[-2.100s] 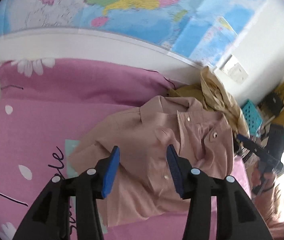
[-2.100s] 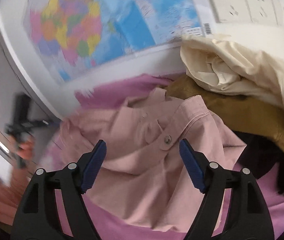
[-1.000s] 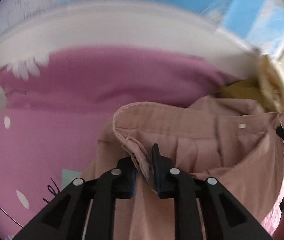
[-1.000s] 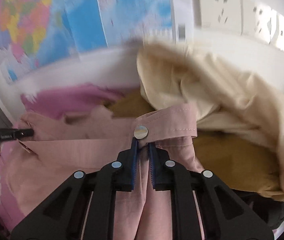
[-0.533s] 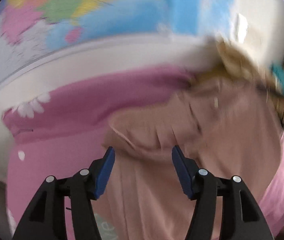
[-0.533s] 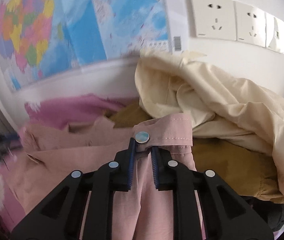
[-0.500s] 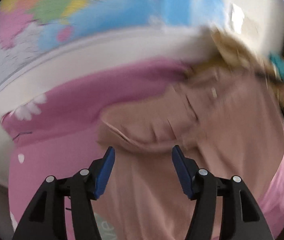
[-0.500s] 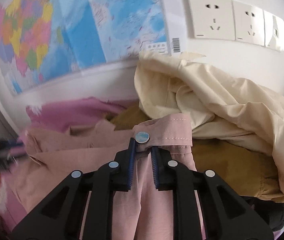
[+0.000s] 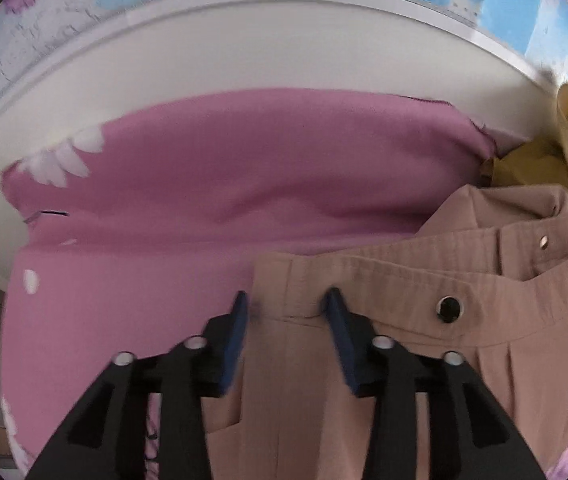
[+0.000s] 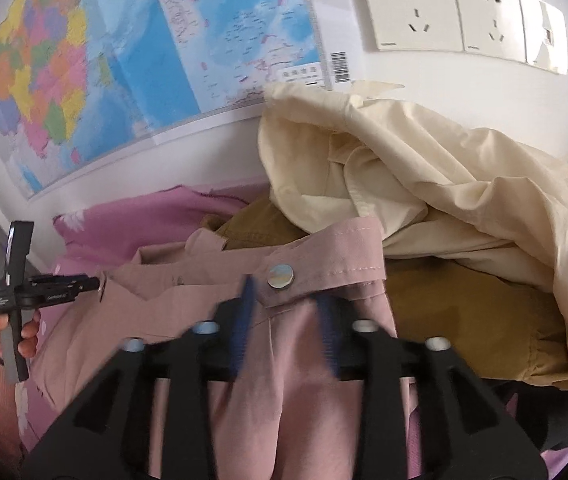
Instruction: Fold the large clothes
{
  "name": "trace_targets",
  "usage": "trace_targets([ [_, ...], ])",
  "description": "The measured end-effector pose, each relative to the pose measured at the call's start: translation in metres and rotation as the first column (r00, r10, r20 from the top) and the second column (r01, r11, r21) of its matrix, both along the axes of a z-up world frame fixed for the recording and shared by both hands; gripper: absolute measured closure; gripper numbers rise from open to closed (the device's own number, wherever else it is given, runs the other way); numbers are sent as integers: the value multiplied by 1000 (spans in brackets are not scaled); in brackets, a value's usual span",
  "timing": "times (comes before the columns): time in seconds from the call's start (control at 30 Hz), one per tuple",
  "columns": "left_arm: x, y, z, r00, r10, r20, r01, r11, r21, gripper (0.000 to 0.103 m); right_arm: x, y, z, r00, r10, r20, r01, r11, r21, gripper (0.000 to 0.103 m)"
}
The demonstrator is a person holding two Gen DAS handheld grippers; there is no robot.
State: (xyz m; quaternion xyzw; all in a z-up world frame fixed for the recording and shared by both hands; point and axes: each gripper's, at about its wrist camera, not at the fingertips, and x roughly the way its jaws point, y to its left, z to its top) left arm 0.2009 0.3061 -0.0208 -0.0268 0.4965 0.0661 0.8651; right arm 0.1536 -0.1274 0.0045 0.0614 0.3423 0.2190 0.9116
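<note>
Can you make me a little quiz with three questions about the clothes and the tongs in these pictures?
1. True or false: the right tongs are clamped shut on the pink shirt.
2. Which garment lies on top of the mustard-brown one? A) a cream one B) a green one C) a striped one
3. Fill in: the shirt lies on a ____ sheet printed with white petals.

Key
1. False: both tongs have just been opening, and the shirt's cuff lies between the blue pads without being pressed.
2. A, the cream garment.
3. Pink.
</note>
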Motion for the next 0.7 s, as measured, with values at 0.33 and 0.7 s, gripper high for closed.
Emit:
trace_targets([
  [0.33,-90,5,30,992,-44,122,45,999,-9,47,-47,-7,-1,990,88,111,-73,989,-131,46],
  [0.7,-115,24,-7,996,4,88,5,995,-99,40,-35,-17,-27,1000,28,7,-27,991,-132,37],
])
